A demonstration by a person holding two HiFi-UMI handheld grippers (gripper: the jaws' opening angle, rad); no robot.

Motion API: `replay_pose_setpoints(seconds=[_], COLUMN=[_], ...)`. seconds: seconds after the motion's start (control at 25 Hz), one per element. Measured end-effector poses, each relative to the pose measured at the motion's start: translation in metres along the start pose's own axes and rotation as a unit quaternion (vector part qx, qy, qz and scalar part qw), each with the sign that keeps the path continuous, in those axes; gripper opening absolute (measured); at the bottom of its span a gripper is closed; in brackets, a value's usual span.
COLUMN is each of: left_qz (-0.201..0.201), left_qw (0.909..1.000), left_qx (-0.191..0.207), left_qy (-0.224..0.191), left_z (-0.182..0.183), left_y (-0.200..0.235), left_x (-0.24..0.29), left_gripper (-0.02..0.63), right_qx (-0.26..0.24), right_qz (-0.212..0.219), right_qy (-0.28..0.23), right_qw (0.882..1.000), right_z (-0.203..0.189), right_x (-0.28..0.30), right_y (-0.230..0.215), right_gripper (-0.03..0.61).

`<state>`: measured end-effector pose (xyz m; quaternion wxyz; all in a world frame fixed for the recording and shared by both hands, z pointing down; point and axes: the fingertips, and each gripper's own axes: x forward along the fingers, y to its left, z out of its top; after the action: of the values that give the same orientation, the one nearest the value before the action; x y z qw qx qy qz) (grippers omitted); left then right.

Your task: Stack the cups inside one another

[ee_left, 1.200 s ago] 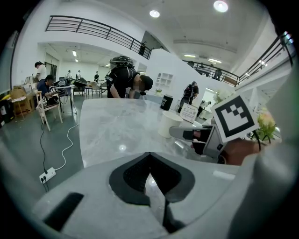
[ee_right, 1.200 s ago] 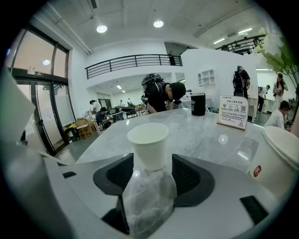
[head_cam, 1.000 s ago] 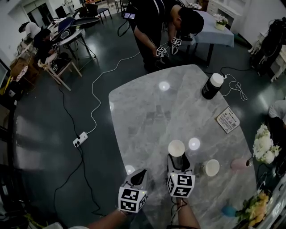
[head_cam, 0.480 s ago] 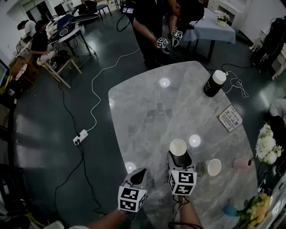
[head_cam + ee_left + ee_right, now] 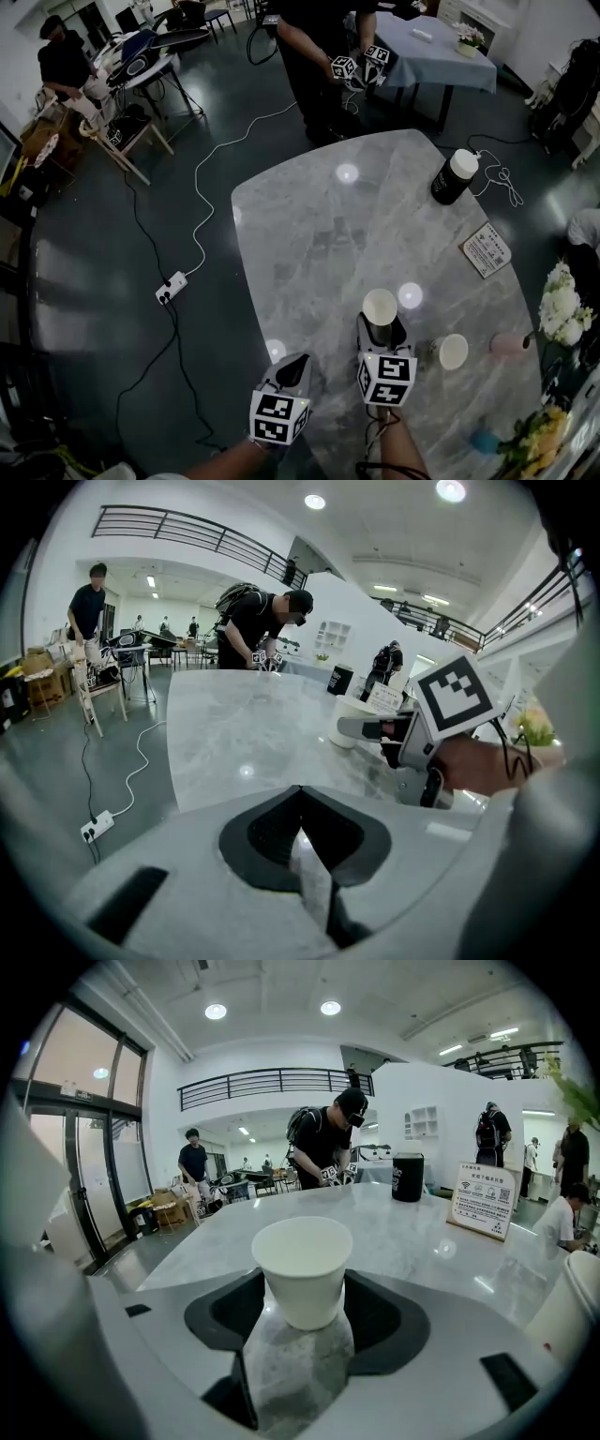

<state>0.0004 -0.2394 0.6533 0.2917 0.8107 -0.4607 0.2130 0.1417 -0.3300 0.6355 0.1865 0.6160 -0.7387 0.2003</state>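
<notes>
Three cups stand on the worktop [image 5: 319, 234]: two white, one pink [image 5: 507, 344]. The right gripper [image 5: 379, 330] has its jaws wide, pads against one white cup [image 5: 380, 307], which is upright with its mouth up and axis vertical, near the worktop's near edge. The second white cup [image 5: 451, 352] stands just to its right. The left gripper [image 5: 295, 361] has its jaws together and empty at the near-left edge. Bare worktop lies beyond, with one bottle [image 5: 453, 176] and one card [image 5: 486, 250] at far right.

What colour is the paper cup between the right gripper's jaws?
Plain white; the paper cup shows best in the right gripper view.
</notes>
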Motion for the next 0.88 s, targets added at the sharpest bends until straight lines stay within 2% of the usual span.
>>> replay_pose_setpoints(seconds=[0.36, 0.88], left_qz=[-0.002, -0.031], left_qw=[1.0000, 0.9992], left_qx=[-0.001, 0.014], left_qy=[-0.005, -0.021], left_z=[0.003, 0.022], left_y=[0.001, -0.022], left_x=[-0.003, -0.017], left_gripper=[0.008, 0.008], right_qx=[0.011, 0.018], right_qz=[-0.008, -0.022], right_qy=[-0.012, -0.029], right_qw=[1.000, 0.999], right_z=[0.009, 0.031], right_x=[-0.011, -0.055], right_y=[0.000, 0.005], right_gripper=[0.239, 0.239])
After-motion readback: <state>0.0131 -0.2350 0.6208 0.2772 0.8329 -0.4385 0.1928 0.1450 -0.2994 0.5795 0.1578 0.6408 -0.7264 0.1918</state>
